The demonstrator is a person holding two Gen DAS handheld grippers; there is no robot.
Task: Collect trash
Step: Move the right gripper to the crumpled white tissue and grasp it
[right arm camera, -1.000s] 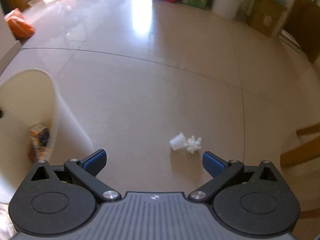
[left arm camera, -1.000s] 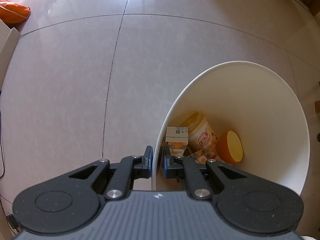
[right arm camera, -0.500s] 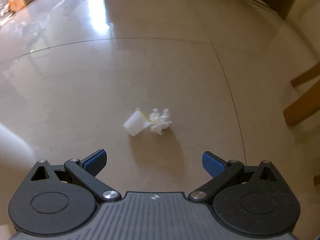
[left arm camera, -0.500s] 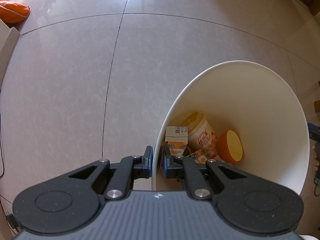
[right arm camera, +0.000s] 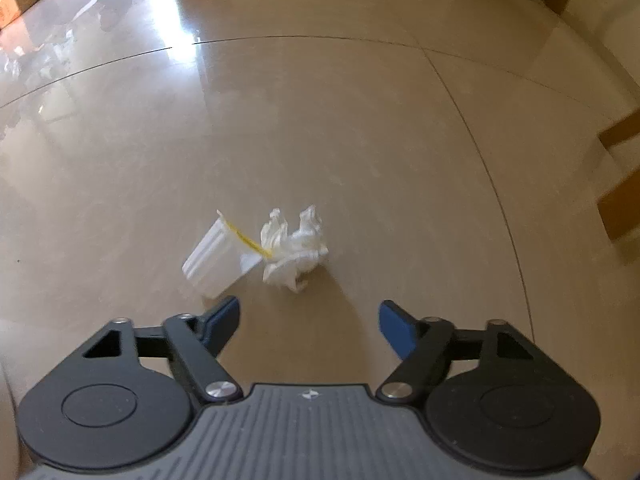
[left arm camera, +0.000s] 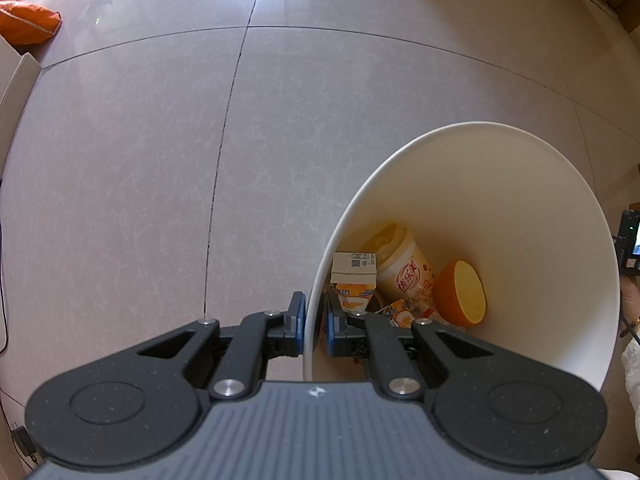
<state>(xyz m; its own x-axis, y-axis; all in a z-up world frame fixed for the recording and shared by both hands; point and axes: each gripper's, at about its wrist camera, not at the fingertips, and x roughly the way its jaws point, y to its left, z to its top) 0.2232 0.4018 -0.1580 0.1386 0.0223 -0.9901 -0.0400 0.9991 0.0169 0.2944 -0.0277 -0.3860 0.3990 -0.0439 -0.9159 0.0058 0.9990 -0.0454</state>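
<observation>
Trash on the floor is what we are after: a small white cup (right arm camera: 214, 260) lying on its side and a crumpled tissue (right arm camera: 294, 254) touching its mouth, with a thin yellow strip across the cup's rim.

Right gripper (right arm camera: 308, 316): jaws are closing, but nothing sits between them yet; the cup and tissue lie just ahead of the fingertips, the cup nearest the left-hand finger. Compared with a second ago, the jaws stood at full spread and the trash looked small and far off; now it fills the middle of the right wrist view, and we read this as the gripper having dropped toward the floor. The bin that showed at that view's left edge a second ago is gone from it.

Meaning for the task, as we judge it: the approach is nearly done and the grasp has begun early, so the pads may shut short of the trash unless the gripper goes further forward and down.

Left gripper (left arm camera: 314, 322): clenched on the rim of the white bin (left arm camera: 540, 200), one pad outside the wall, one inside. We see no change here from the earlier frames. Inside the bin lie a drink carton (left arm camera: 354, 270), a milk tea cup (left arm camera: 404, 268) and an orange lid (left arm camera: 460, 294).

Tiled floor (left arm camera: 140, 160) all round.
</observation>
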